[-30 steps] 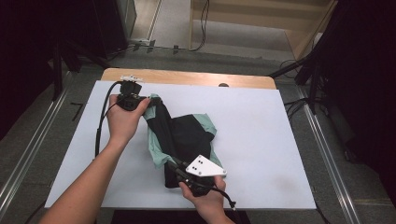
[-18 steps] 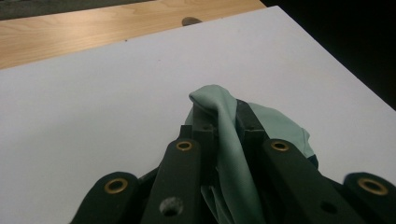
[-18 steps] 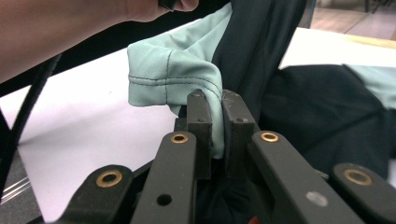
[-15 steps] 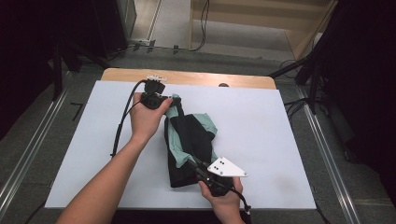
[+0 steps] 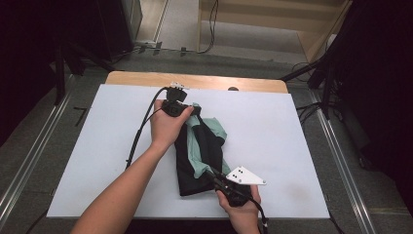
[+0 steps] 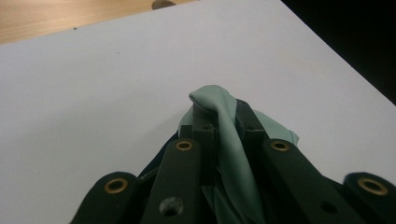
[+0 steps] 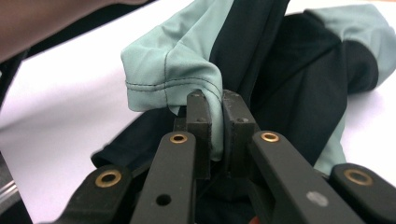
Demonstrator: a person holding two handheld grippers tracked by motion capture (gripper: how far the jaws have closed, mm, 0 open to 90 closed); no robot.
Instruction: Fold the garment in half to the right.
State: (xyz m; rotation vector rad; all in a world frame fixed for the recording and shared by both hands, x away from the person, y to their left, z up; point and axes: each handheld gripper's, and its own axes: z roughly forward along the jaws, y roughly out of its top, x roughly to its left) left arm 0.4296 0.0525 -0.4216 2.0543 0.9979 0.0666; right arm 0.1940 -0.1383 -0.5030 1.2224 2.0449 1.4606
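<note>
1. The garment (image 5: 199,151), black with mint-green panels, lies bunched on the white bench (image 5: 292,136), a little left of its middle and towards the near edge.
2. The left tool (image 5: 191,110) is clamped on a green fold at the garment's far end; in the left gripper view the fold (image 6: 219,109) rises between the two closed jaws.
3. The right tool (image 5: 210,171) is clamped on the near end; the right gripper view shows a hemmed green edge (image 7: 187,81) pinched between its jaws.
4. Change over the last second: both hands have carried the garment to the right across the bench, and it has turned. The left hand (image 5: 168,124) now sits nearer the far wooden edge (image 5: 146,78), and the right hand (image 5: 241,200) has slid rightwards along the near edge.
5. Both grips look unchanged throughout.
6. My reading: the cloth is being drawn out lengthwise between two held ends, probably to lay it flat or fold it. It is still rumpled in the middle, so the spreading is unfinished.
</note>
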